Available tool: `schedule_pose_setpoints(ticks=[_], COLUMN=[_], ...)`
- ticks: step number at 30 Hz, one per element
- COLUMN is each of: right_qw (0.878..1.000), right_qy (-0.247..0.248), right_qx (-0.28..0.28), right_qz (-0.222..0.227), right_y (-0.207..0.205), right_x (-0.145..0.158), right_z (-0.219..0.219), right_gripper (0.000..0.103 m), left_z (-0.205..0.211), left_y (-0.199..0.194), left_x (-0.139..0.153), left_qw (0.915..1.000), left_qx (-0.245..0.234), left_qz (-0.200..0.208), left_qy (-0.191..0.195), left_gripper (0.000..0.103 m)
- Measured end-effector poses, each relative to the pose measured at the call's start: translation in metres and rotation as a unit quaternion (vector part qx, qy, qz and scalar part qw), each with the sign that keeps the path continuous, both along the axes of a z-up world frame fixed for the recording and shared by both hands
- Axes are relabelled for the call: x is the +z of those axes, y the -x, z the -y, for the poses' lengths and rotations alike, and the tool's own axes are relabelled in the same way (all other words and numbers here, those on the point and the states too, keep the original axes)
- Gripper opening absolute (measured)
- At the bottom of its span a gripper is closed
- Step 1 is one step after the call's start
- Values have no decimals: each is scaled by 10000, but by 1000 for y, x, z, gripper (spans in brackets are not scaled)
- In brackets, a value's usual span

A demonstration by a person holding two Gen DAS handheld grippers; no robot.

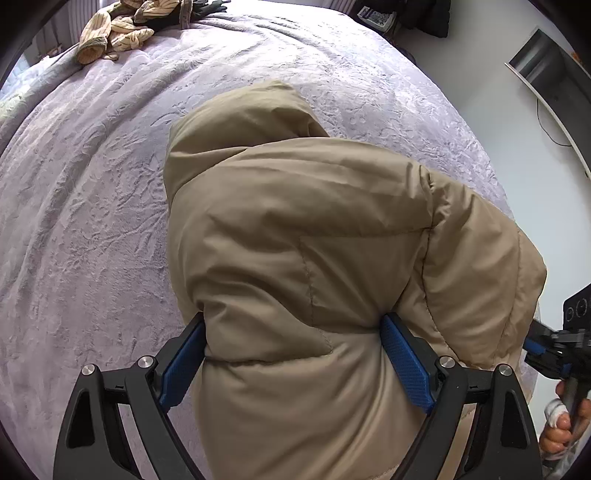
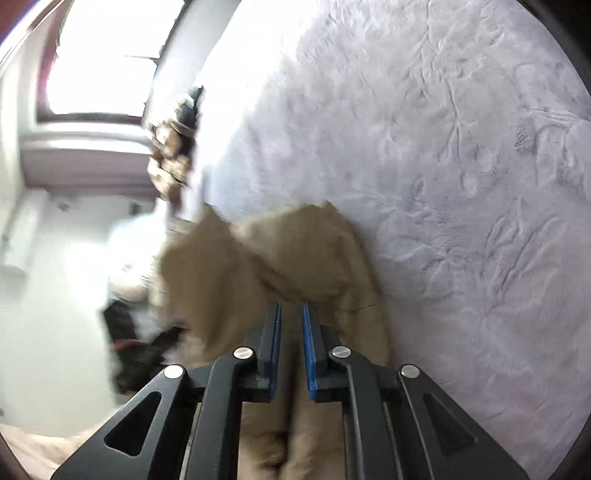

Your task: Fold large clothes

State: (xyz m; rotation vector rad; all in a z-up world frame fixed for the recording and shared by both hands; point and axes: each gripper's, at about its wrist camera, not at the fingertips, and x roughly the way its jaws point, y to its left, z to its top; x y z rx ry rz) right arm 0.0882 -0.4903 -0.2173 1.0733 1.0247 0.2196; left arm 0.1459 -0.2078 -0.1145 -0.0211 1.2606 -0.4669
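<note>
A tan puffer jacket (image 1: 295, 221) lies bunched on the lilac bedspread (image 1: 92, 221), hood toward the far side. My left gripper (image 1: 293, 317) stands wide with its blue pads pressed into both sides of a thick fold of the jacket. My right gripper (image 1: 532, 339) is at the jacket's right edge, held by a hand (image 1: 561, 432). In the blurred right wrist view the right gripper (image 2: 291, 306) has only a narrow gap between its pads. Jacket fabric (image 2: 295, 251) shows through that gap, and the pads do not visibly press on it.
A heap of striped cream clothes (image 1: 114, 33) and dark items lies at the bed's far corner; the heap (image 2: 170, 162) is blurred in the right wrist view. The bedspread (image 2: 443, 184) spreads wide around the jacket. A dark screen (image 1: 546, 62) hangs on the right wall.
</note>
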Motion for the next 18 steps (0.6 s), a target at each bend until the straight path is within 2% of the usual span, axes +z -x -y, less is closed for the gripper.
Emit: schedule_pose_setpoints(ticks=[1,2,3,4,5,6,8,10,12,15,18], right_qw=[9998,9995,9990,9984,9976,9967,9937,9872,9814,9867,9903], right_qy=[-160,-246,-294,-301,-278,-204,400,1102,1380,1059,922], right_qx=[41,155,308,466,631,782,1041,1130,1270,1068,859], right_qz=[91,117,120,61,-29,-95,-104,-252,-414,-624,-588], right_y=[-1,-4,-7,-17,-20,-22,-26,-23,-20,-15,-9], right_x=[3,4,3,-1,-7,-6,-5,-2,-10,-18,-4], right_z=[-2,-9,-17,-29,-37,-44,-62,-70,-71,-60,-53], right_gripper=[29,47,55,54,50,33,13,10,10,11,14], left_z=[0,0,0,0,0,-1,-1,4,13,15,11], left_y=[0,0,0,0,0,0,1,3,8,8,6], left_x=[0,0,1,1,2,2,1,2,2,2,1], left_qw=[10000,10000,10000,10000,10000,9999,10000,9998,9993,9991,9994], left_qx=[-1,1,7,18,36,47,21,-59,-171,-163,-140], left_qz=[4,2,-8,-16,-20,-21,-12,32,126,124,55], left_qy=[-8,-19,-32,-46,-74,-86,-94,-163,-314,-366,-325], left_gripper=[91,91,91,91,91,91,91,91,91,93,94])
